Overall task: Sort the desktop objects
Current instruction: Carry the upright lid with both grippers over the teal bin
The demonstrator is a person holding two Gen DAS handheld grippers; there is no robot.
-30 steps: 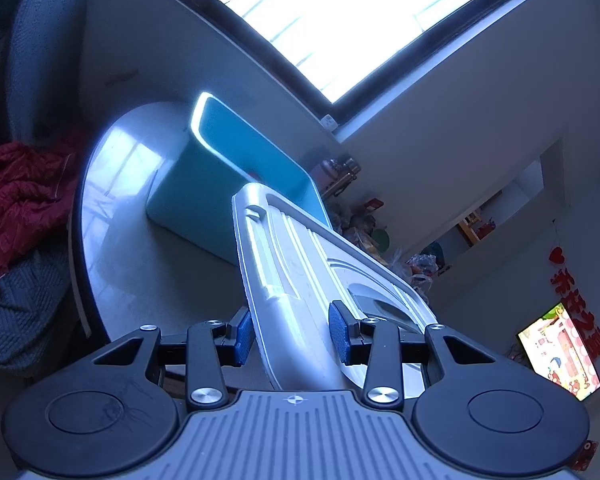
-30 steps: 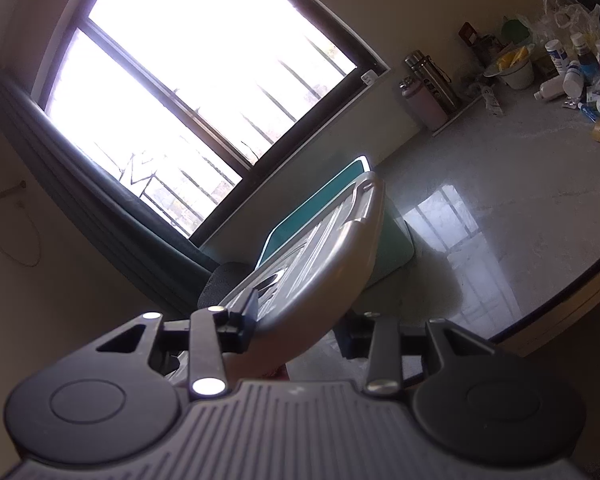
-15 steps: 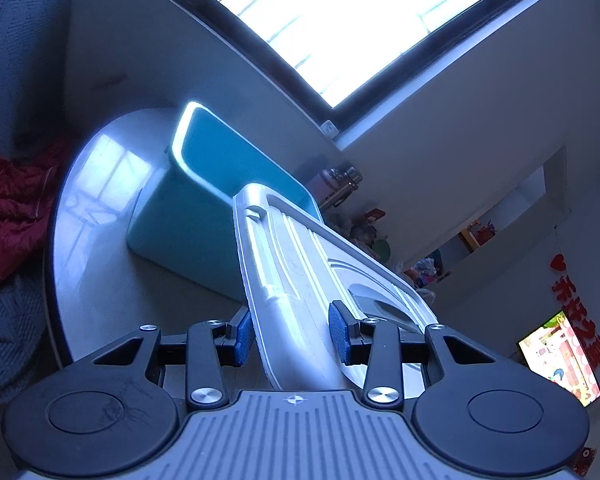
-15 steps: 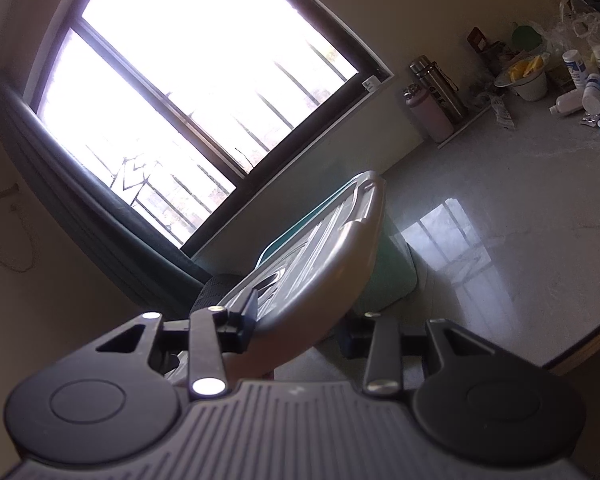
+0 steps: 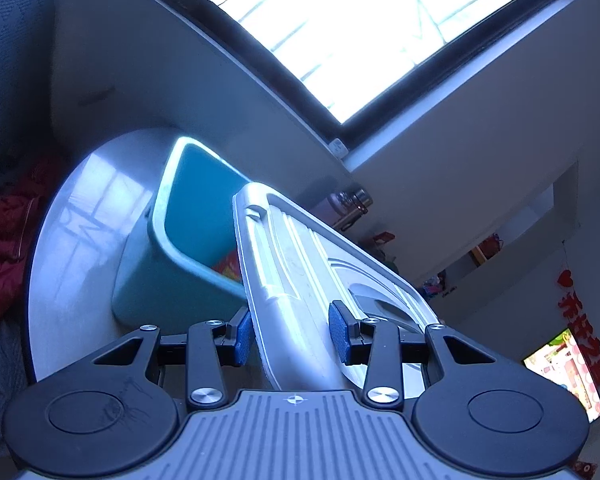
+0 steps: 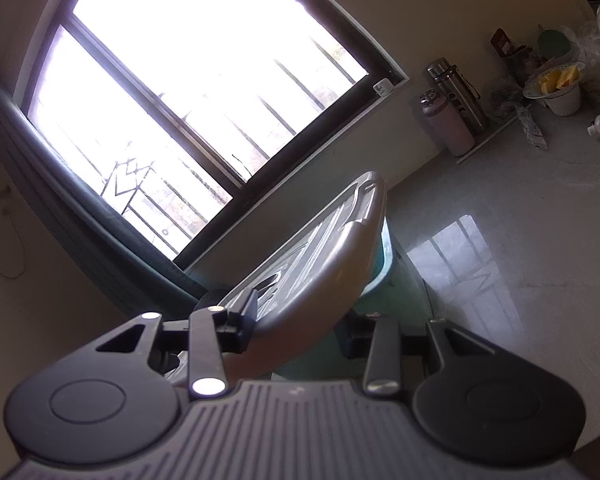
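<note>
Grey bin lid [image 5: 300,280], clamped at opposite near edges by left gripper [image 5: 292,332] and right gripper [image 6: 300,330], runs long-axis forward, tilted over the teal bin [image 5: 172,264].

**Around the desk: window, flasks and clutter**

A large dark-framed window [image 6: 188,92] with bars fills the wall behind the desk [image 6: 520,240]. By the wall stand a steel flask [image 6: 456,92] and, just beside it, a pinkish bottle [image 6: 446,126]. A white bowl [image 6: 556,88] holds yellow pieces. Red clothing [image 5: 0,248] lies at the desk's left side. A lit screen [image 5: 564,372] and red wall decorations [image 5: 572,304] show at far right.
</note>
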